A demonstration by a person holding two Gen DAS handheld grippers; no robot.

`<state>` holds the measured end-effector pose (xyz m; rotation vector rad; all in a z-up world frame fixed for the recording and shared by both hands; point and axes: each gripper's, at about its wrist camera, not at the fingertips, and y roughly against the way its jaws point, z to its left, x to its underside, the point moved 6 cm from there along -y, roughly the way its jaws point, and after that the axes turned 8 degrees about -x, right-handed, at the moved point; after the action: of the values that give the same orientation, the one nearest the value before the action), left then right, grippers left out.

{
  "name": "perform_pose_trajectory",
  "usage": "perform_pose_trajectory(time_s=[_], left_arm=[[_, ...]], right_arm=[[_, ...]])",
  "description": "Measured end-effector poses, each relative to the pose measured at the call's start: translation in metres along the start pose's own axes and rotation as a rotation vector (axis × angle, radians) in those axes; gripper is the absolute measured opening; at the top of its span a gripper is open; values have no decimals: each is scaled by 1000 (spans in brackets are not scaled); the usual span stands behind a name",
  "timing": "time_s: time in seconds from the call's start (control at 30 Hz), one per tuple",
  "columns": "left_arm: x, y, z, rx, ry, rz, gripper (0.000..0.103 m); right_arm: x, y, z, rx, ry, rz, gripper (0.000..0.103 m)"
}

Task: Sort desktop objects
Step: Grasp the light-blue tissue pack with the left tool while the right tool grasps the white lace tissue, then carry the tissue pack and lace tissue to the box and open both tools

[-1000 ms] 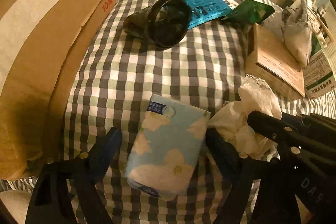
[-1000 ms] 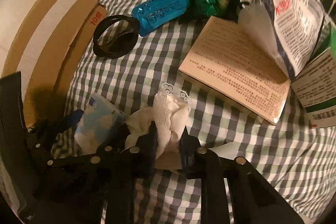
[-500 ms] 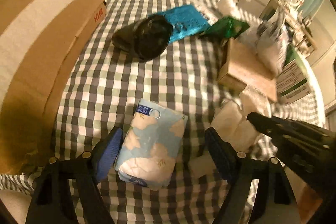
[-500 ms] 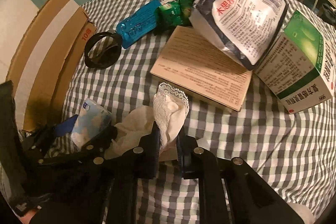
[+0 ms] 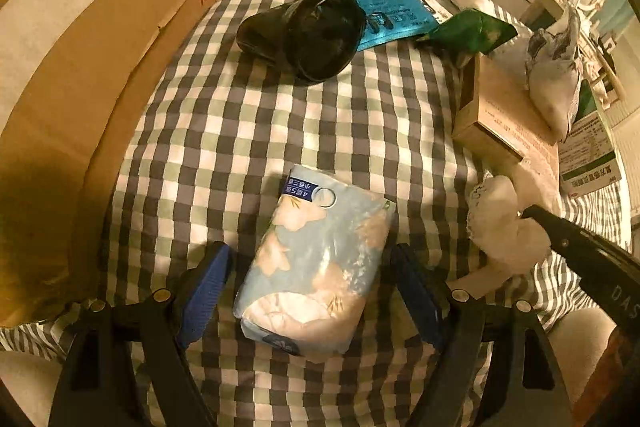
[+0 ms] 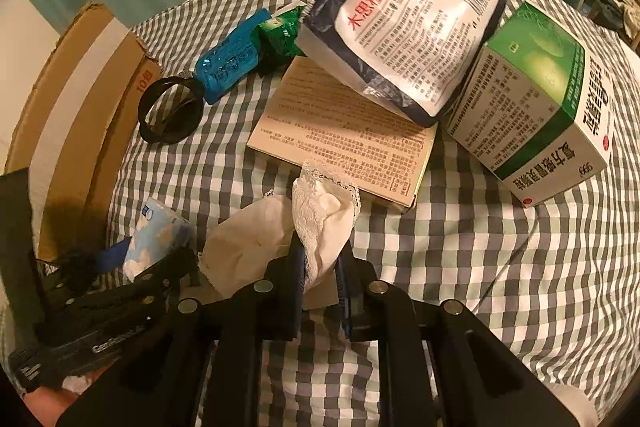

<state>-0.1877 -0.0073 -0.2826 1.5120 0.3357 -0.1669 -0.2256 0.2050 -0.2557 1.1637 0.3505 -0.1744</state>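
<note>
Checked tablecloth point(image 5: 304, 131) is lying mostly unsorted; my left gripper point(image 5: 312, 291) is closing around the tissue pack point(image 5: 316, 267), my right gripper point(image 6: 320, 279) is pinching the lace cloth point(image 6: 324, 211).

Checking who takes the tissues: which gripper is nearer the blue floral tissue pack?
Left. The left gripper straddles the tissue pack, fingers closing on either side. The right gripper sits beside it, shut on a white lace cloth.

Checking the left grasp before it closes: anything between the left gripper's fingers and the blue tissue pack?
Nothing visible. The tissue pack lies flat on the checked cloth between the closing jaws of the left gripper, bare cloth on both sides. The white cloth in the right gripper sits clear, outside them.
</note>
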Motion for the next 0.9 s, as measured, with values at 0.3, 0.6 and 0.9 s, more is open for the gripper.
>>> perform_pose_trajectory(time_s=[0.3,0.6,0.9], left_arm=[[-1,9,3,-8,-3,-39,61],[-8,22,2,-39,-38,-117,61],[-14,38,-10,-62,-111,-164,61]], right_arm=[[3,5,2,-24,-4,-1,14],[6,19,6,-17,7,-26,14],[8,36,20,9,46,-65,14]])
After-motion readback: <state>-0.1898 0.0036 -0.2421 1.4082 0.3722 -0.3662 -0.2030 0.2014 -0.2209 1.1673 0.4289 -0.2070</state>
